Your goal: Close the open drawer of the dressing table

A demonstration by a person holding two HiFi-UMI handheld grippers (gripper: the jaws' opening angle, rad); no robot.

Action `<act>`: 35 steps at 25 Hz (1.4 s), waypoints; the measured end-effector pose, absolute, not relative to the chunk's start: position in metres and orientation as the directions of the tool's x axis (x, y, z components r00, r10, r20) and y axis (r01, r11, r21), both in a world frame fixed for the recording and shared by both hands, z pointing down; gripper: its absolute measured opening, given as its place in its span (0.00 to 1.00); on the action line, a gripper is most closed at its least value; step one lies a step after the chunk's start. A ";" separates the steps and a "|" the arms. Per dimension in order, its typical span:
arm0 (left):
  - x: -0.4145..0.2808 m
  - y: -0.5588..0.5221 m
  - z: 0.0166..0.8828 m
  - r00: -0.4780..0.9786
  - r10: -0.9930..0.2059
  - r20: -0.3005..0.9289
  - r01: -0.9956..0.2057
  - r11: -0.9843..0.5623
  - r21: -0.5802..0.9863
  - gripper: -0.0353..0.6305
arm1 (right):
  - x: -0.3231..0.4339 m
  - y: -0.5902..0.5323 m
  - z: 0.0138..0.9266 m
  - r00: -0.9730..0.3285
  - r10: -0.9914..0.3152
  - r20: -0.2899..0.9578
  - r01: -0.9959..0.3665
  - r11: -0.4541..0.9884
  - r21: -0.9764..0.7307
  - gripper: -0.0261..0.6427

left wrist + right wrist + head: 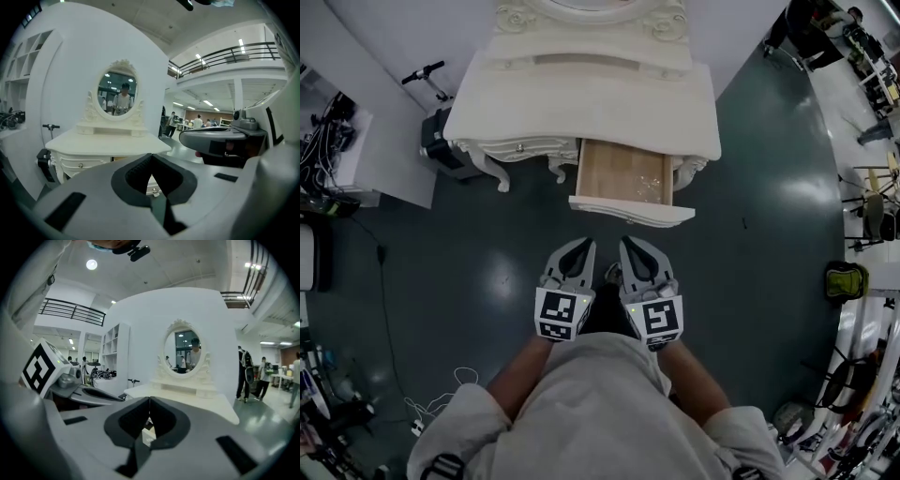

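Observation:
A cream dressing table [581, 103] with an oval mirror [117, 93] stands against the white wall. Its right drawer [623, 183] is pulled out, showing a bare wooden bottom; the cream drawer front [630, 212] faces me. My left gripper [581, 246] and right gripper [626, 244] hang side by side in front of the drawer front, a short gap away, not touching it. Both are shut with nothing between the jaws. In the left gripper view the left gripper [151, 157] points at the table, and in the right gripper view the right gripper [149, 401] does too.
Dark green floor [487, 281] lies between me and the table. A black device [436, 141] sits beside the table's left legs. A white partition [380, 159] and cables [323, 141] are at left. Chairs and a bag [846, 281] crowd the right edge.

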State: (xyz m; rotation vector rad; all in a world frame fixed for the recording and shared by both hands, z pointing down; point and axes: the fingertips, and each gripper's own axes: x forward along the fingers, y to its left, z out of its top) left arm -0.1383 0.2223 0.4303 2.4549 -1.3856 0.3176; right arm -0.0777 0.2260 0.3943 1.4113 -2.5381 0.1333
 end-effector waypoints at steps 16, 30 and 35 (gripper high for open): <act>-0.105 0.148 0.484 0.446 -0.745 0.496 -0.887 -0.441 0.137 0.06 | -0.016 0.161 0.452 -0.545 -0.770 0.332 -0.827 0.560 -0.058 0.06; -0.105 0.126 0.506 0.428 -0.705 0.565 -0.886 -0.451 0.108 0.06 | 0.021 0.141 0.497 -0.541 -0.719 0.438 -0.819 0.567 -0.080 0.06; -0.099 0.114 0.521 0.451 -0.674 0.585 -0.866 -0.490 0.104 0.06 | 0.031 0.134 0.517 -0.544 -0.678 0.494 -0.805 0.588 -0.080 0.06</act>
